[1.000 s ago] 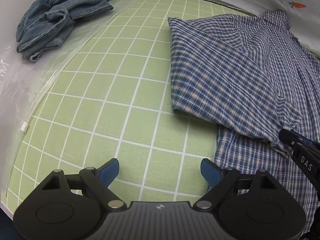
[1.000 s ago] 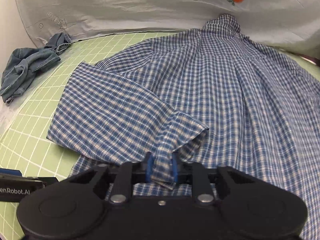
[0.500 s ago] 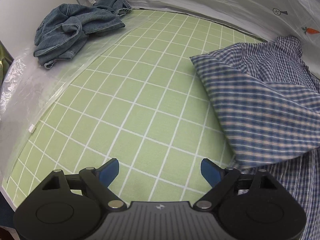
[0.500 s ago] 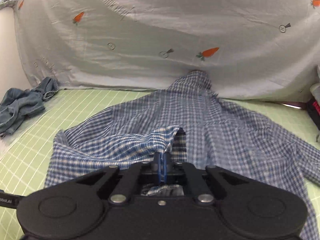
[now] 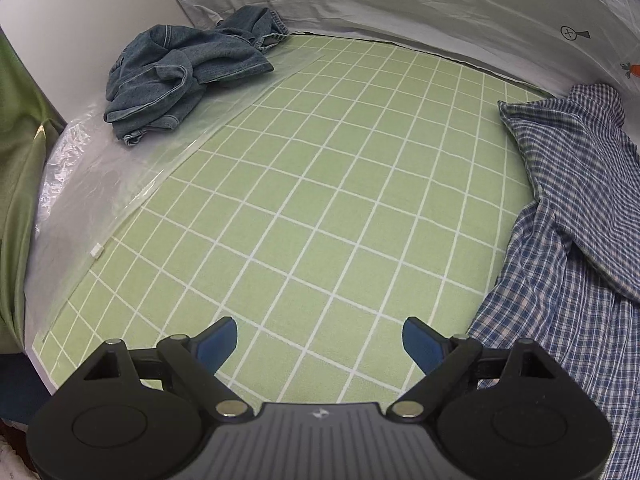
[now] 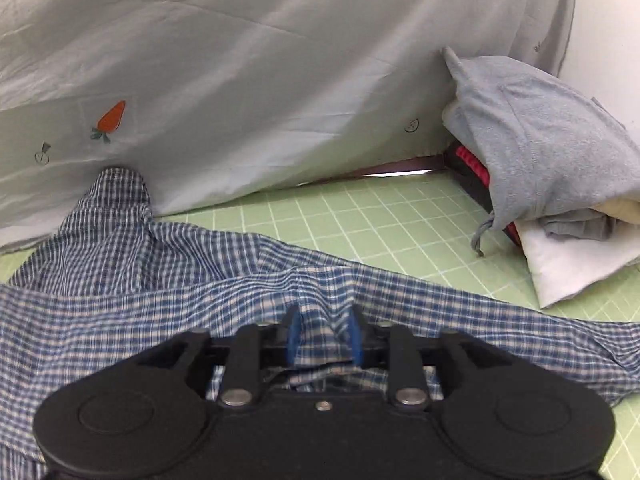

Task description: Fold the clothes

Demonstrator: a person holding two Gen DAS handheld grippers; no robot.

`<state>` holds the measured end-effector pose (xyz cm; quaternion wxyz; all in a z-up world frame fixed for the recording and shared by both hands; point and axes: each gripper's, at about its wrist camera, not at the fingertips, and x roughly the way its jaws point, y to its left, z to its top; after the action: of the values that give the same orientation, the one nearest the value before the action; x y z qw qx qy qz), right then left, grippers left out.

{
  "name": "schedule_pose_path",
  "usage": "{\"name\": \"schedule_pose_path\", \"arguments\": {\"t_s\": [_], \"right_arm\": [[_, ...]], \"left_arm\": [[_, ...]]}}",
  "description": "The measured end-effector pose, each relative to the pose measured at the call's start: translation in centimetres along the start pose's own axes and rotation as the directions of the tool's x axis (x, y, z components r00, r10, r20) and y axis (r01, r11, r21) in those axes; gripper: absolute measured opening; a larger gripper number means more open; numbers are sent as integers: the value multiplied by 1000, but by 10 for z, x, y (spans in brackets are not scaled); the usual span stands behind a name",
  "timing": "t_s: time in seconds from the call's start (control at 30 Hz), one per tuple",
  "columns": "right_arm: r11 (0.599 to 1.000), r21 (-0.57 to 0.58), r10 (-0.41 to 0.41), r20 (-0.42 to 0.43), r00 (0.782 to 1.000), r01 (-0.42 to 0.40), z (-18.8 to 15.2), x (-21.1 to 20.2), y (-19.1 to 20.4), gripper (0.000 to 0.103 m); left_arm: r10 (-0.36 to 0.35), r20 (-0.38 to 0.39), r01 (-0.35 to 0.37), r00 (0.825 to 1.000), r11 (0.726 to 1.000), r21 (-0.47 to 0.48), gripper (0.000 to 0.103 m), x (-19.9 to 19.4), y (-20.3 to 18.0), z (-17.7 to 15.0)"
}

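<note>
Plaid shirt (image 6: 160, 280) spread across green grid mat (image 5: 320, 200), collar against grey sheet backdrop (image 6: 240, 80). Right gripper (image 6: 325, 338) jaws just been opening, sleeve fabric bunched between the pads, no longer pinched: looks like release after carrying sleeve across the body for a fold. Left gripper (image 5: 320, 344) wide apart, empty, parked over bare mat clear of the fold. Denim heap (image 5: 184, 76) and grey pile (image 6: 540, 152) at the edges, out of the way.

Green gridded mat (image 5: 320, 200) before carrot-print grey sheet (image 6: 240, 60)
</note>
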<state>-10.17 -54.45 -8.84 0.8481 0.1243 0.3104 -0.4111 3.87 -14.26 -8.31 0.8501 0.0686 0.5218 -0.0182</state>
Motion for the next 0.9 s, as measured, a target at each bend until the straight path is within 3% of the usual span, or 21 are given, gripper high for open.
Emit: {"name": "schedule_pose_path", "arguments": {"t_s": [0.07,0.17,0.23,0.6,0.8,0.9], "right_arm": [[1000,-30,10,-1,1000,-10,-11,-13,10,62],[999,-1,53,-16,998,-53,-30,-41,27,94],[995,33,94,-15,995,-94,-43,-63,41,103],[986,-1,165,-31,986,-165,-121,-202,167,103],[982,-9,186,-92,978,-188,-167,-243,232,103],[983,-3,181,-127,975,-182,-186,-255,262,103]], "left_arm": [[-7,5,7,1000,1000,-11,93,-1,6,-3],[-41,29,41,999,999,-13,95,-3,19,-8],[-67,44,67,997,998,1,96,-3,30,-12],[-251,30,245,968,962,119,96,0,114,-30],[-322,42,303,946,921,244,97,-6,156,-30],[-329,27,310,944,912,267,98,-2,175,-33]]}}
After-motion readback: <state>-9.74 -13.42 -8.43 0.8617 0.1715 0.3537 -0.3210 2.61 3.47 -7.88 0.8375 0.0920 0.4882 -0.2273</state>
